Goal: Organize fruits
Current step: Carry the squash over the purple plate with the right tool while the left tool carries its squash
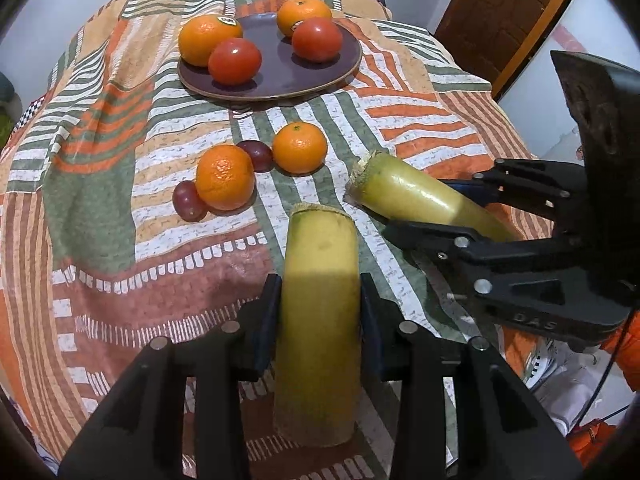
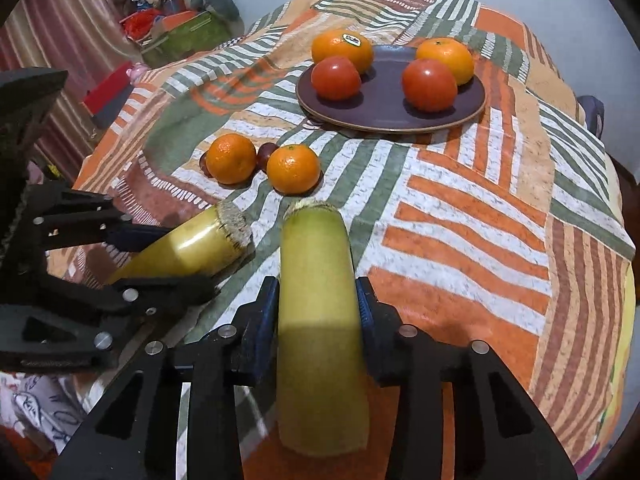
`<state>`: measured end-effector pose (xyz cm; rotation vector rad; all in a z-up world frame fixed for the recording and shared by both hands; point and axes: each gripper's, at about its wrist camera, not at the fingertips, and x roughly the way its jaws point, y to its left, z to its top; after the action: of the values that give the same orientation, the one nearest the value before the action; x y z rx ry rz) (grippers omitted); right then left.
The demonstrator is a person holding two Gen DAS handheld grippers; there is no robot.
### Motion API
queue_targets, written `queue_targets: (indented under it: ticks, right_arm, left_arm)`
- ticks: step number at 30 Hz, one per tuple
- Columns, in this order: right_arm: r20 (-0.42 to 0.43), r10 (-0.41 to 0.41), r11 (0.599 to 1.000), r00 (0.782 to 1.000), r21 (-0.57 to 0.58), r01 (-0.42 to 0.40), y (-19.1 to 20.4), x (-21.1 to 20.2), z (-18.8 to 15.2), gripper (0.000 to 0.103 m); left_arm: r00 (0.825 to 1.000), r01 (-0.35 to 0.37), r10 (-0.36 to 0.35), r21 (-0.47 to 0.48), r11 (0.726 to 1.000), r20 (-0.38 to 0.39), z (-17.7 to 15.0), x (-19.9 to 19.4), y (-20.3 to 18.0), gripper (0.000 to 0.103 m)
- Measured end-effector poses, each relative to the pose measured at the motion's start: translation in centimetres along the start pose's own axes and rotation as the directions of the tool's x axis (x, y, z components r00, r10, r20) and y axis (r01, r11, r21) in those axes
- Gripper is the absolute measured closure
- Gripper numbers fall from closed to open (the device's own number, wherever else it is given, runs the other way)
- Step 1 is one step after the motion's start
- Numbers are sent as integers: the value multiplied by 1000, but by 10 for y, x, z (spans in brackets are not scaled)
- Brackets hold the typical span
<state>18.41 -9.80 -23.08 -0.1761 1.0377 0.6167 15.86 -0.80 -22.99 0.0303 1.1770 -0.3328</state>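
My left gripper (image 1: 320, 308) is shut on a yellow banana piece (image 1: 320, 280), held above the patterned cloth. My right gripper (image 2: 318, 312) is shut on a second, greener banana piece (image 2: 316, 280); it also shows in the left wrist view (image 1: 412, 196), beside and right of the first. The left banana piece shows in the right wrist view (image 2: 192, 248). Ahead, a dark purple plate (image 1: 272, 68) carries two oranges (image 1: 208, 38) and two tomatoes (image 1: 235, 61). Two loose oranges (image 1: 225, 177) and two dark plums (image 1: 188, 201) lie on the cloth between the plate and the grippers.
The striped tablecloth (image 1: 120, 200) covers the round table and drops off at its edges. A brown door (image 1: 504, 12) stands at the right. Boxes and clutter (image 2: 176, 28) sit beyond the table's left side.
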Motion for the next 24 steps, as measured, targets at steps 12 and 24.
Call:
queue_targets:
  ticks: [12,24]
  right_arm:
    - [69,20,999,997,45,-23,-5,-19,18,71]
    - [177,-29,995,984,100,11,-14,-28,64,71]
  left_arm:
    - [995,14,-11,-40,999,95,14,-30,13,65]
    - [979,23,-10,-65,998,203,42,-60,31,66]
